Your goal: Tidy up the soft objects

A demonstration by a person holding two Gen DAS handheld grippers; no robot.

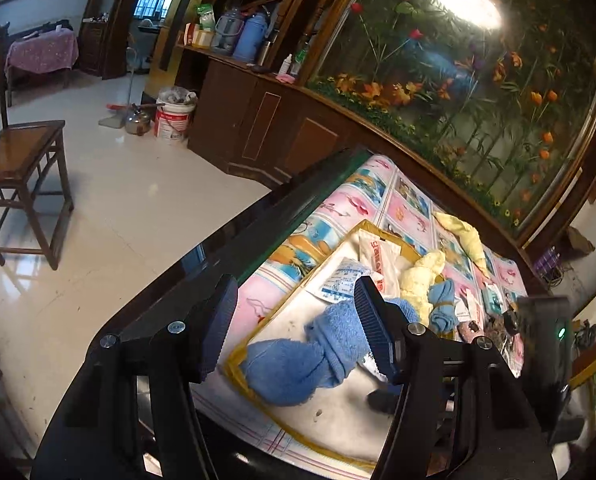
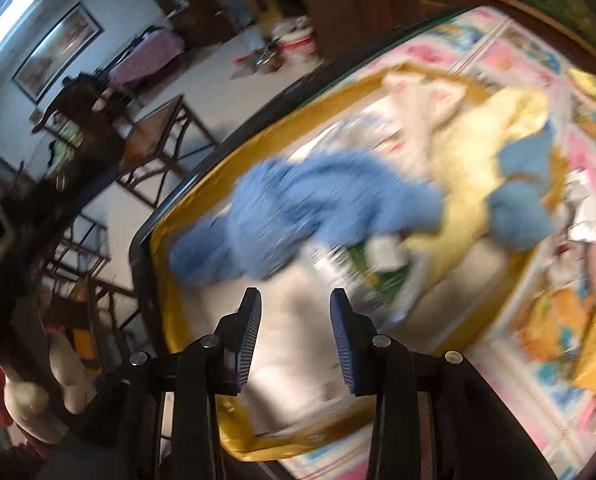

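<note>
A knotted towel (image 1: pixel 310 354) lies in the tray (image 1: pixel 338 412), packets (image 1: pixel 338 284) behind it, on the cloth-covered table (image 1: pixel 282 264).

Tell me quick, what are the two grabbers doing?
Left gripper: open, holding nothing, blue towel beyond its fingers.
Right gripper: open, empty.

Motion smears the whole right wrist view, so the packets (image 2: pixel 362 276) under the blue towel (image 2: pixel 306 216) can't be read; the left one's finger (image 1: pixel 372 326) covers part of that towel.
</note>
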